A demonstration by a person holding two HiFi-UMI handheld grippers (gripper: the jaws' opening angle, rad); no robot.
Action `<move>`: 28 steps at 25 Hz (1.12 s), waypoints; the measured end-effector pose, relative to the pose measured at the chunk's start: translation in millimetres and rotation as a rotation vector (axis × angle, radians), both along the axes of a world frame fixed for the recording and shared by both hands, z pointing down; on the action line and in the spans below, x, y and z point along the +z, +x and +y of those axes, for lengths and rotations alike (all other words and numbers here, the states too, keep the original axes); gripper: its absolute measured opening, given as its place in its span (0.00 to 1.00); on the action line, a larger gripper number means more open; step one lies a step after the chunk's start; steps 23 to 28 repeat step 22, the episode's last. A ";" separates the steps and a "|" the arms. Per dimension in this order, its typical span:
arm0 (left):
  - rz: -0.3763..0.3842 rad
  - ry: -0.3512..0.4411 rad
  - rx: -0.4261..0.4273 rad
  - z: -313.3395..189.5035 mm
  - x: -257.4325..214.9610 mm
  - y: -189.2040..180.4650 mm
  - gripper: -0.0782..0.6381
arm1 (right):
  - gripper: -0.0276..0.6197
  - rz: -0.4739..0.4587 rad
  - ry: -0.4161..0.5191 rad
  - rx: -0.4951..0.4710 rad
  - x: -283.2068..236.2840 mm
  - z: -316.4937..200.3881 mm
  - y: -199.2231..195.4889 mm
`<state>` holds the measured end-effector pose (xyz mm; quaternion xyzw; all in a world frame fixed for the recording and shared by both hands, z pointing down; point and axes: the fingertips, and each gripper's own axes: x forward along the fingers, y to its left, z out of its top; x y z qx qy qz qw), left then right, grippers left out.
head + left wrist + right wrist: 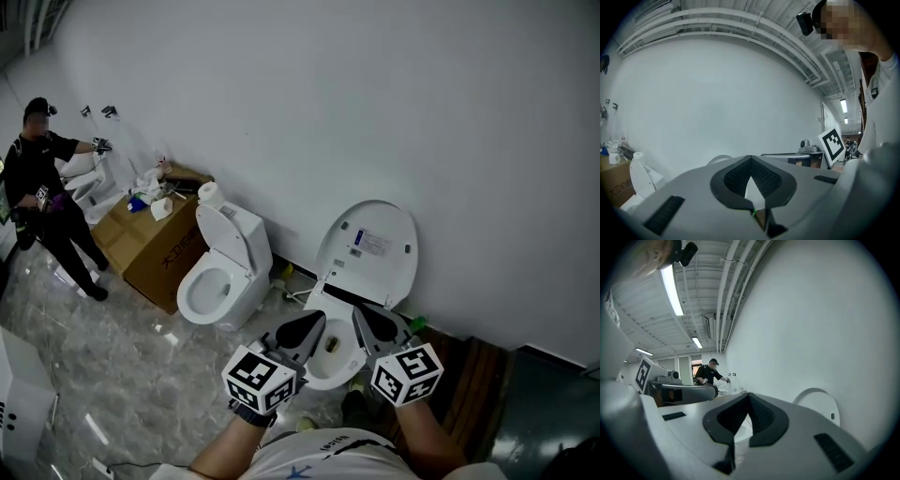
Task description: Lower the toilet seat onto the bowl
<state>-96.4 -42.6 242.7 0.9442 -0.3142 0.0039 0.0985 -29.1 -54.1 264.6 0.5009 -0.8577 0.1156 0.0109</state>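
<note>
Against the wall, upright white seat

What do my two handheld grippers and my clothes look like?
The left gripper and right gripper match: pale grey shells, black textured pads tapering to a point, each carrying a white cube with black square markers. You wear a white top.

Industrial test rm: loose toilets, cardboard box, bare ceiling pipes.
</note>
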 end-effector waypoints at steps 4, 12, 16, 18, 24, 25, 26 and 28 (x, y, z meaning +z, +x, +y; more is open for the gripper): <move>0.006 0.004 0.002 -1.8 -0.2 4.4 0.12 | 0.07 0.001 0.012 -0.010 -2.3 -0.9 -2.7; 0.012 -0.006 -0.005 -8.2 2.7 0.4 0.12 | 0.07 0.003 0.001 -0.022 1.4 -5.9 -10.5; 0.012 -0.003 -0.011 -5.0 1.8 -3.4 0.12 | 0.07 0.007 0.003 -0.033 0.8 -3.2 -15.5; 0.012 -0.003 -0.010 -4.1 -0.3 -4.9 0.12 | 0.07 0.006 0.000 -0.034 -0.6 -2.7 -17.5; 0.006 -0.003 -0.008 -2.5 -3.6 -8.3 0.12 | 0.07 0.003 -0.005 -0.036 -3.4 -2.3 -21.7; 0.006 -0.003 -0.008 -2.5 -3.6 -8.3 0.12 | 0.07 0.003 -0.005 -0.036 -3.4 -2.3 -21.7; 0.006 -0.003 -0.008 -2.5 -3.6 -8.3 0.12 | 0.07 0.003 -0.005 -0.036 -3.4 -2.3 -21.7; 0.006 -0.003 -0.008 -2.5 -3.6 -8.3 0.12 | 0.07 0.003 -0.005 -0.036 -3.4 -2.3 -21.7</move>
